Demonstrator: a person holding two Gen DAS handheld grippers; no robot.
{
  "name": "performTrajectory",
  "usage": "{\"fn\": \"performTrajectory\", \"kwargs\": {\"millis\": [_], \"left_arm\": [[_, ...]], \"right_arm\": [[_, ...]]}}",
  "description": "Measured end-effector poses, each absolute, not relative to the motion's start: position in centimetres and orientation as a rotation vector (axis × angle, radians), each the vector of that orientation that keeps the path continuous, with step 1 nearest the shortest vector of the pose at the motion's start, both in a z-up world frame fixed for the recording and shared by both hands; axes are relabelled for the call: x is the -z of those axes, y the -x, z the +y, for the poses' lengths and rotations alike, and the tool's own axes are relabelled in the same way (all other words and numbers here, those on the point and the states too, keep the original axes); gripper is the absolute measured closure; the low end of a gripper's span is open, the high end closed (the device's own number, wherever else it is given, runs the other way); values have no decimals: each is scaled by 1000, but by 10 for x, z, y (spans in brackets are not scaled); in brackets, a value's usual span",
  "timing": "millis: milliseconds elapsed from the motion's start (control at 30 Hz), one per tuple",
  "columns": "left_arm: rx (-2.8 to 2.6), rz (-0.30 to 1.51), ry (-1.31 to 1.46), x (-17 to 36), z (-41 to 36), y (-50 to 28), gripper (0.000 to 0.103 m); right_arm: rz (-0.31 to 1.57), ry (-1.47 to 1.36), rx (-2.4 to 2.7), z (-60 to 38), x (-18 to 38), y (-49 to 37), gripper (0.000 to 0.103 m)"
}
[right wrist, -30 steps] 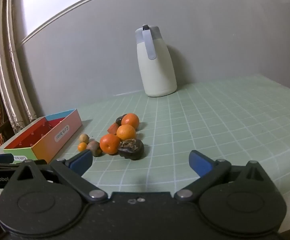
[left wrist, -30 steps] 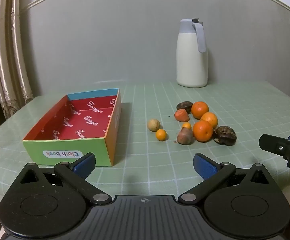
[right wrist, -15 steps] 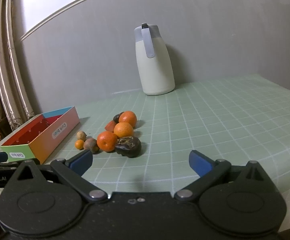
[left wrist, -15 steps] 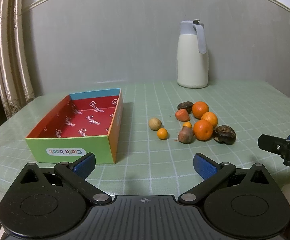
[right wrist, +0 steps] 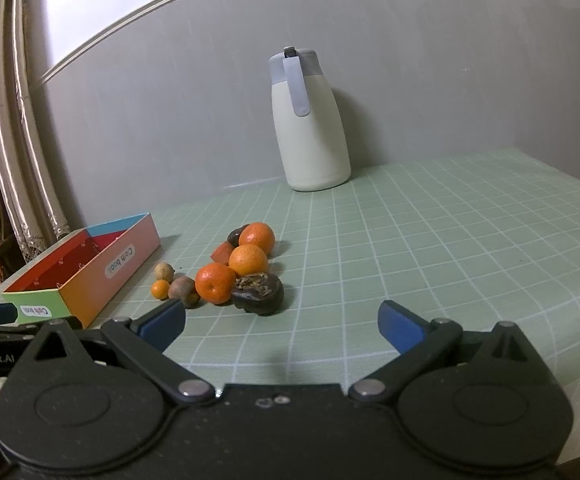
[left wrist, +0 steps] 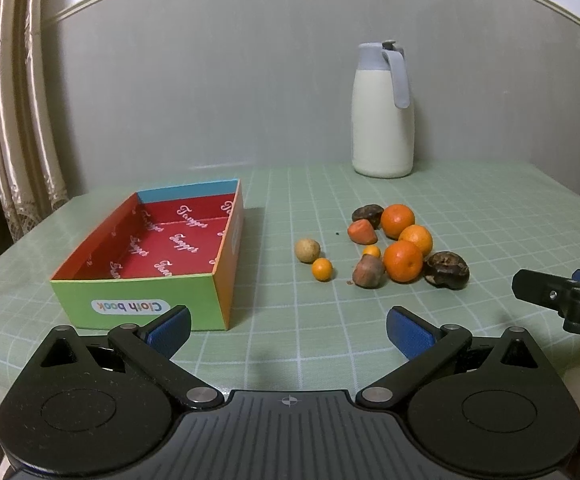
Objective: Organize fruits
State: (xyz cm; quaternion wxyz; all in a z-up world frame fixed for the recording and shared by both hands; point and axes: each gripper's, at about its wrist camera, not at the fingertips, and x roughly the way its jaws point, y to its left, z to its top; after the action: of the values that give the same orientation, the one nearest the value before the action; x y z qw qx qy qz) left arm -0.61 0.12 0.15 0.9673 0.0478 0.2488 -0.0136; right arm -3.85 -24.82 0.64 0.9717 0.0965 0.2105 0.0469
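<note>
The green checked table spreads out ahead of both pairs of fingers. Beyond the left gripper's left finger sits the open cardboard box, red inside, nothing in it. Far back stands the cream jug, upright by the wall. The left gripper is spread wide, nothing between its blue pads. The right gripper is gaping just as wide, also holding nothing. The fruit pile lies just ahead of the right gripper's left finger, tangerines touching, a dark fruit nearest. Smallest of all, a kumquat sits apart beside a tan round fruit.
</note>
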Motion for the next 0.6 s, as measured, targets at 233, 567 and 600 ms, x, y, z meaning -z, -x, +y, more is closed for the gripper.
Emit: {"fn": "performTrajectory", "kwargs": {"millis": [233,567,600], "left_arm": [[34,504,-99,-2,0,6,0],[48,487,-87,-5,-1,6,0],[47,480,-92,-5,-2,6,0]], "right_arm": [[426,-196,-94,-248,-7,39,0],[426,-196,-95,-249,-6,38,0],[426,-197,-96,-249,-6,38,0]]}}
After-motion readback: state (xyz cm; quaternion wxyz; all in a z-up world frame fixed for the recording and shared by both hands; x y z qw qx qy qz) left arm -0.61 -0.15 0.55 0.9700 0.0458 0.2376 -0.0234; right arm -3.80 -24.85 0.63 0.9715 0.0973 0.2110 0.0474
